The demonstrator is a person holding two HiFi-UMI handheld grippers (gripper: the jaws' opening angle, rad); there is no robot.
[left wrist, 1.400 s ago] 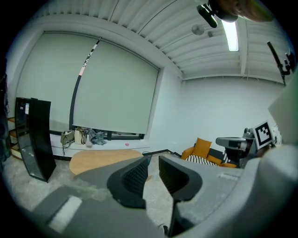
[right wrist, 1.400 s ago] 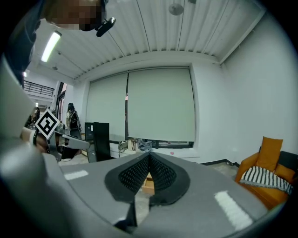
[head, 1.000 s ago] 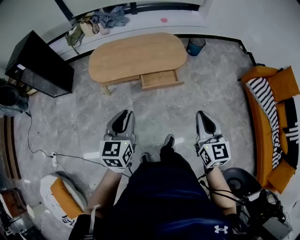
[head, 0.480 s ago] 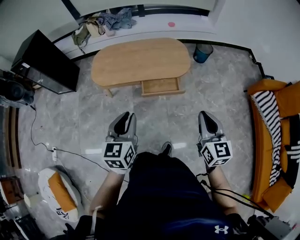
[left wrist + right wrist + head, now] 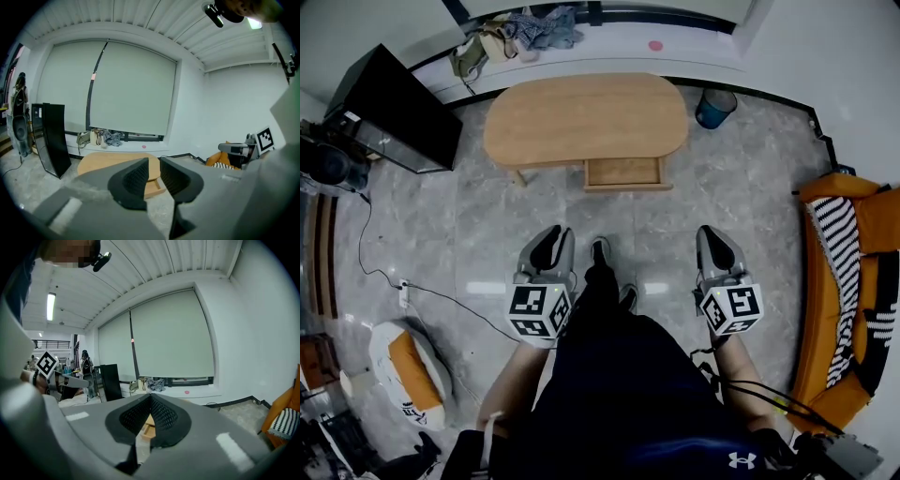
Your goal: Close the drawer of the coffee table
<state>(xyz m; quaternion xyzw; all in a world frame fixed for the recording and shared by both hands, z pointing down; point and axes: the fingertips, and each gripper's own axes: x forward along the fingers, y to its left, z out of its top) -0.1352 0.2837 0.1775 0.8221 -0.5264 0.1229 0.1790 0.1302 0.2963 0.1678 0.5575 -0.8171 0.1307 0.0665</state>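
Bright, even ceiling light (fisheye bending at the edges), soft shadows.

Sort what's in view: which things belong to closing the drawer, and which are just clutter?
Job:
- coffee table
- its open drawer
- left hand-held gripper, open, empty
- right hand-held gripper, shut, empty

Lying about:
- blue bin
- black cabinet
- orange sofa
- clothes pile
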